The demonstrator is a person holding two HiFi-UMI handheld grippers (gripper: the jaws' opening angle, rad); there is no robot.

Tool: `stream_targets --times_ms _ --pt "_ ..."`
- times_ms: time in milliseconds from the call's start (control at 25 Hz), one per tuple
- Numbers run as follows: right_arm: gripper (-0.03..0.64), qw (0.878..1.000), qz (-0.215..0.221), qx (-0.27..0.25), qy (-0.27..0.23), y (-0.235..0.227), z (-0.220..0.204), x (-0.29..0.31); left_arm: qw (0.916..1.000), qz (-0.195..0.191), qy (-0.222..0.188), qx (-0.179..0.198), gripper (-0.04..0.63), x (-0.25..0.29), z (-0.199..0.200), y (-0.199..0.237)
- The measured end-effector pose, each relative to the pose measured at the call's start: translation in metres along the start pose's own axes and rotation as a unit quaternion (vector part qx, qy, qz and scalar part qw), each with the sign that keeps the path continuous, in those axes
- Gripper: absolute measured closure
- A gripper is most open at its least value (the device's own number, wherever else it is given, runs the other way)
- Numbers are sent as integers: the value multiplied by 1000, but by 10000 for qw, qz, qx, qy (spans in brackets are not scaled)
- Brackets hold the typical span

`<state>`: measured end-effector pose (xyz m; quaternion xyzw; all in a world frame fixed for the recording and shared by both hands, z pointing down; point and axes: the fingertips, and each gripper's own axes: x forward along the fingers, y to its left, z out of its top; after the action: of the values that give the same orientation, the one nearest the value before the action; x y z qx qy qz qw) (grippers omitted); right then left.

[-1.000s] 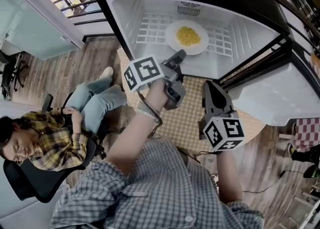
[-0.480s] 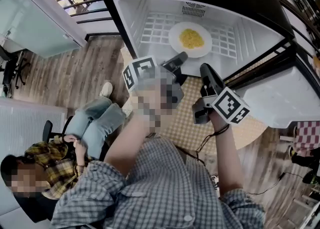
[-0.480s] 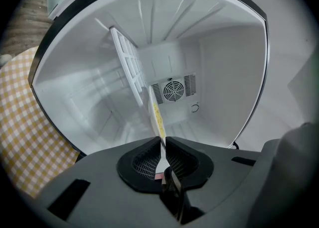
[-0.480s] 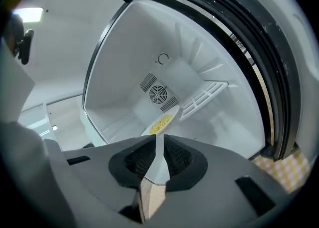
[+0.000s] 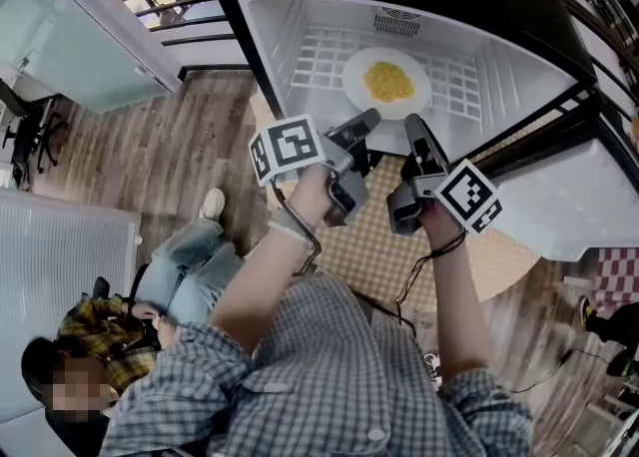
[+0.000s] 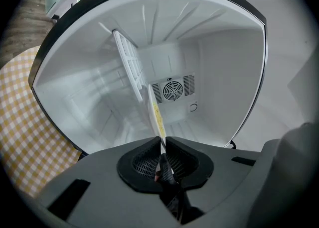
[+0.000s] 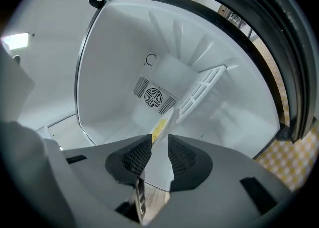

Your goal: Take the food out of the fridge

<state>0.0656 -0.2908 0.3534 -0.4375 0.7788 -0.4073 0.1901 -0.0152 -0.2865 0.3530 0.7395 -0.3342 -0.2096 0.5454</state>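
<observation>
Since a second ago your right gripper (image 5: 414, 131) has rolled over, so its marker cube now sits off to its right side. It has also come up level with your left gripper (image 5: 365, 122) at the mouth of the fridge (image 5: 290, 26). The left one has kept its place.

The fridge stands open ahead of both pairs of jaws. Its door (image 5: 559, 206) is swung out to the right of the right jaws and is cut off by the picture's edge. The wire shelf (image 5: 315, 61) lies just beyond the jaws and carries the plate (image 5: 357, 64). The plate sits straight ahead, between the two grippers, with the yellow food (image 5: 389, 79) on its middle.

Your left jaws are all but together, closed on the plate's near rim. In the left gripper view that rim runs as a thin white line right into the slit between them. Your right jaws stand clearly apart and grip nothing. The plate's rim lies at the mouth of their gap, and it is hard to tell whether it touches either pad.

Both gripper views catch the plate edge-on, so the food shows only as a thin yellow streak. In the head view the gripper bodies cover the plate's near edge where the jaws meet it.
</observation>
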Motion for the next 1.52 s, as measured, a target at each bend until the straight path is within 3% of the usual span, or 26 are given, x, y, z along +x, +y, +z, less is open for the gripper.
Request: stream_targets --times_ms 560,760,1520 --pt "560 9999 -44 161 30 -1 -8 2 9997 86 177 164 563 -7 -10 8" --pt "560 9999 -2 -109 61 1 -9 -5 9991 84 264 308 563 -10 -16 7" --pt "560 9983 -428 -384 -62 -10 -12 -65 9956 -81 783 512 560 -13 -71 -3"
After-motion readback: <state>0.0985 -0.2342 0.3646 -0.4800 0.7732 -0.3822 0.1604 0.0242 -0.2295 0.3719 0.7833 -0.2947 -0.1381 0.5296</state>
